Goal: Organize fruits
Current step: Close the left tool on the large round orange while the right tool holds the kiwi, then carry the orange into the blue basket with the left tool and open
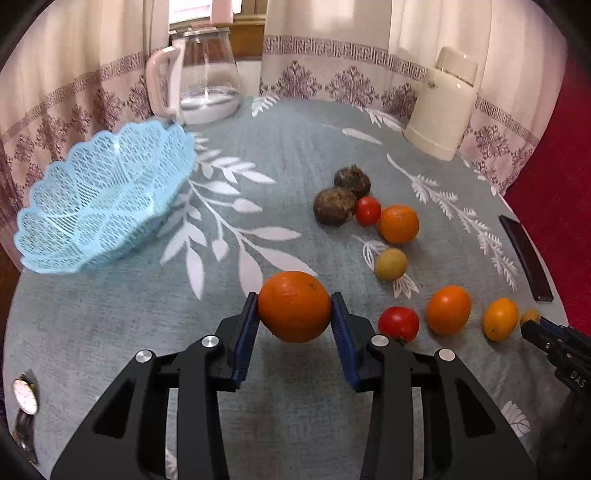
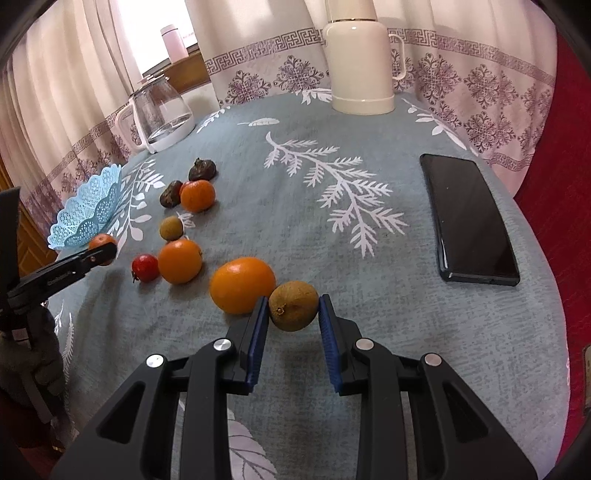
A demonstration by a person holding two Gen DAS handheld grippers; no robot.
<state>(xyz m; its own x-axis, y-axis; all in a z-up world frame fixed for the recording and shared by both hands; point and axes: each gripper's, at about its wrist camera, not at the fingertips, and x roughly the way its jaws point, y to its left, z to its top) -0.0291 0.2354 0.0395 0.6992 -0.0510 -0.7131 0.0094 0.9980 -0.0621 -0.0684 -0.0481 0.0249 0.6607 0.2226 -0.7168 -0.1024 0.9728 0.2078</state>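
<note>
Fruit on a gray leafy tablecloth (image 1: 295, 155)

The left gripper (image 1: 294, 314) squeezes an orange (image 1: 294, 306); the right gripper (image 2: 293, 314) pinches a small brown fruit (image 2: 293, 305). The blue basket (image 1: 99, 206) sits at ten o'clock (curtains (image 1: 332, 22) hang behind).
</note>
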